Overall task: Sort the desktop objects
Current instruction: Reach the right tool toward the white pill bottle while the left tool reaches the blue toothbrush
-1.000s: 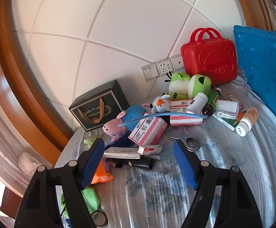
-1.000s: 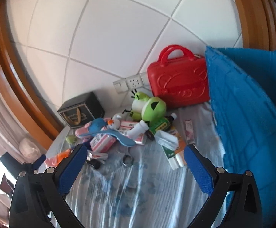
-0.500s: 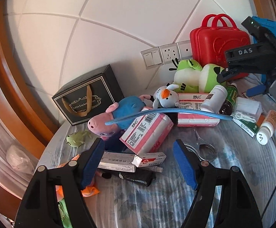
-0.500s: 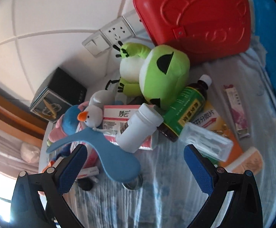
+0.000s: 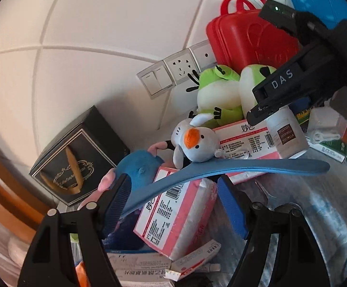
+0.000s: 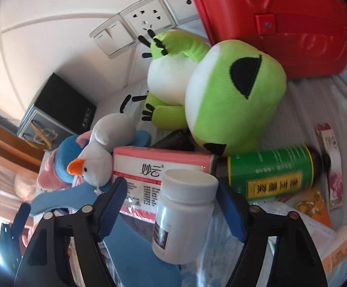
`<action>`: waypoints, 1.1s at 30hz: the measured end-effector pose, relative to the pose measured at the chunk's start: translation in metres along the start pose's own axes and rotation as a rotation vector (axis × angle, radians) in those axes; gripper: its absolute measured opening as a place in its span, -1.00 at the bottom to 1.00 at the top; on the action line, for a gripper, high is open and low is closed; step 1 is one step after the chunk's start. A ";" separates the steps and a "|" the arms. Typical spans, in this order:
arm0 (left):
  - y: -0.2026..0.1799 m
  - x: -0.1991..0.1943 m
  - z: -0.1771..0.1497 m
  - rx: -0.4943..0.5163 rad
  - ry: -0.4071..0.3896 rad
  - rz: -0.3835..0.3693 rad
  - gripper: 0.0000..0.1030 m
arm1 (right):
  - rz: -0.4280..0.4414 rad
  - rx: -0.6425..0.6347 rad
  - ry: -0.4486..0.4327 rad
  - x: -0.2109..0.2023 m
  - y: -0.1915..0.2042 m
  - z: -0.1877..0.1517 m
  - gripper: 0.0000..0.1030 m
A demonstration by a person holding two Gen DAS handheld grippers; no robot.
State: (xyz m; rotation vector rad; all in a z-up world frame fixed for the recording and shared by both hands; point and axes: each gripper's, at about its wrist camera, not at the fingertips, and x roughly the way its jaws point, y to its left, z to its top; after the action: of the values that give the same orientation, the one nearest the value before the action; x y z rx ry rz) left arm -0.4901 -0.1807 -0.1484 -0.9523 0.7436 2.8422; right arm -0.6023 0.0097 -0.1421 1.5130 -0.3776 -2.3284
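While its jaws are closing, the right gripper (image 6: 173, 201) has a white pill bottle (image 6: 185, 215) between its blue pads, the cap level with the fingertips; a gap shows on the left side, so the pads do not press it yet. Just beyond the fingertips lies a pink-and-white medicine box (image 6: 159, 167), with a green-labelled brown bottle (image 6: 271, 174) off the right finger and a green frog plush (image 6: 221, 91) further ahead, against a red plastic case (image 6: 281, 19). Off the left finger sits a small white bird plush (image 6: 97, 160) atop a blue shoehorn (image 6: 61, 196).

Spread apart and pinching nothing, the left gripper (image 5: 173, 201) straddles another pink-and-white carton (image 5: 173, 210), with the shoehorn's (image 5: 221, 169) narrow end running across the gap and passing close to the left pad; whether it touches is unclear. Beyond the left fingertip lie a blue-and-pink pig plush (image 5: 137, 167) and a black gift box (image 5: 75, 160). Nearer than the fingertips, small white tube cartons (image 5: 192, 260) lie on the patterned tablecloth (image 5: 317, 205).
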 end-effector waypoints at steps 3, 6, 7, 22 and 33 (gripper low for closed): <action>0.004 0.021 0.000 0.033 0.018 0.000 0.44 | 0.014 -0.015 0.012 0.002 0.002 -0.003 0.42; 0.011 0.038 0.001 0.035 0.033 0.022 0.44 | 0.014 -0.023 0.020 0.007 0.004 -0.006 0.39; 0.013 0.046 0.002 0.028 0.056 0.026 0.44 | 0.000 -0.034 0.018 0.008 0.005 -0.006 0.39; 0.020 0.031 -0.022 -0.127 0.058 -0.153 -0.98 | -0.011 -0.190 -0.045 -0.010 0.012 -0.028 -0.52; -0.004 0.035 -0.012 -0.139 0.060 -0.187 -0.98 | 0.093 -0.108 -0.012 -0.014 -0.006 -0.032 0.81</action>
State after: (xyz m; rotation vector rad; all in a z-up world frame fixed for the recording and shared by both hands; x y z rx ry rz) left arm -0.5115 -0.1865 -0.1787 -1.0682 0.4395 2.7412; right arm -0.5685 0.0195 -0.1456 1.4016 -0.3129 -2.2488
